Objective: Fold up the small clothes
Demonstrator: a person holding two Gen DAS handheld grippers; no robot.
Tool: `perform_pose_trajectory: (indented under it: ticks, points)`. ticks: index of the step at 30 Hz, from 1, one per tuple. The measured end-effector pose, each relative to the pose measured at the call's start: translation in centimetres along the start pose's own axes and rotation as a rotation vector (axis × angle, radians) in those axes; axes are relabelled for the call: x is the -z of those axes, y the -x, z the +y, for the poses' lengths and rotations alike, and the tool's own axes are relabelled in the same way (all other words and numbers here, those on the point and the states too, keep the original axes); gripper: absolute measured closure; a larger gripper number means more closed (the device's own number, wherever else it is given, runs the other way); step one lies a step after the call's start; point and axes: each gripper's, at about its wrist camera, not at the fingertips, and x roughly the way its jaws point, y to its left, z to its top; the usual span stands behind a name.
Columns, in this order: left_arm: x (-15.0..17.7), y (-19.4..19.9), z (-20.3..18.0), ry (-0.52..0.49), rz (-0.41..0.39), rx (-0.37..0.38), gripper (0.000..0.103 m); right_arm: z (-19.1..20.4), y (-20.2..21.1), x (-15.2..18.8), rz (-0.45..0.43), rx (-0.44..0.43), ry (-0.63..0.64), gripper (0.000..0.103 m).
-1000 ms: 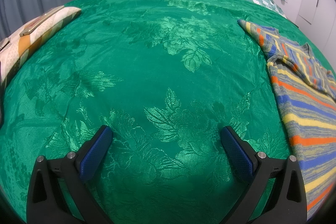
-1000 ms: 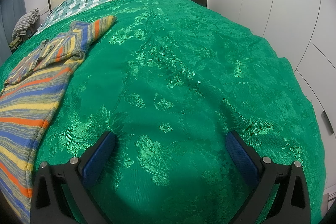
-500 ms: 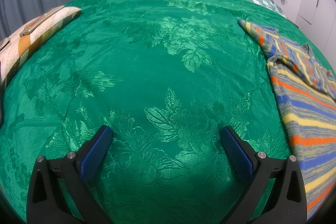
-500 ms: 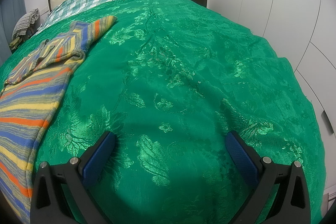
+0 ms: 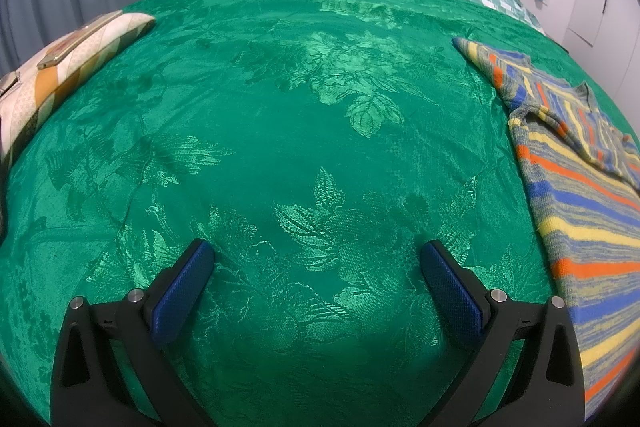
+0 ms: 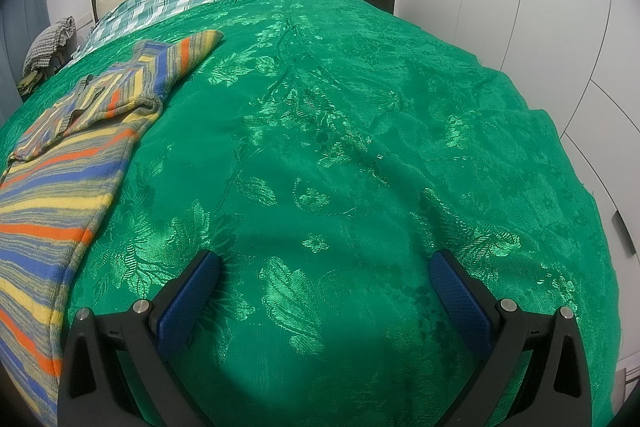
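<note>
Left gripper (image 5: pixel 316 255) and right gripper (image 6: pixel 324 265): fingers spread wide, holding nothing, above the green bedspread (image 5: pixel 280 131). The striped sweater (image 5: pixel 580 195) lies flat on the bed between the two grippers, one sleeve folded across its chest, touching neither.

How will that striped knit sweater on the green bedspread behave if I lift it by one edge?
The multicoloured striped knit sweater will probably drape limply: its sleeve already lies folded and rumpled. It looks fairly thick, so expect some weight and sag. The shiny green floral bedspread seems smooth, so the sweater may slide rather than stay put. Both the left tool and right tool are open and empty.
</note>
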Motion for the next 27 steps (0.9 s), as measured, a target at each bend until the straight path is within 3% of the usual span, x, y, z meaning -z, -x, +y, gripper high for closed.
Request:
perform_pose_trajectory:
  ticks: [7, 12, 16, 21, 27]
  points:
    - [-0.1, -0.1, 0.0, -0.002, 0.009, -0.001, 0.0, 0.0, 0.0, 0.0, 0.0, 0.0, 0.0, 0.0]
    - [-0.7, 1.5, 0.1, 0.026, 0.066, -0.01, 0.001, 0.1, 0.0, 0.0, 0.0, 0.003, 0.001, 0.0]
    - [0.3, 6.1, 0.0, 0.081, 0.046, 0.067, 0.001, 0.1, 0.0, 0.0, -0.001, 0.003, 0.001, 0.0]
    - [1.9, 11.6, -1.3, 0.051, 0.031, 0.166, 0.001, 0.0, 0.0, 0.0, 0.007, -0.002, -0.003, 0.0]
    - [4.4, 12.7, 0.0, 0.097, 0.105, 0.224, 0.001, -0.5, 0.8, -2.3, 0.13, -0.026, 0.001, 0.001]
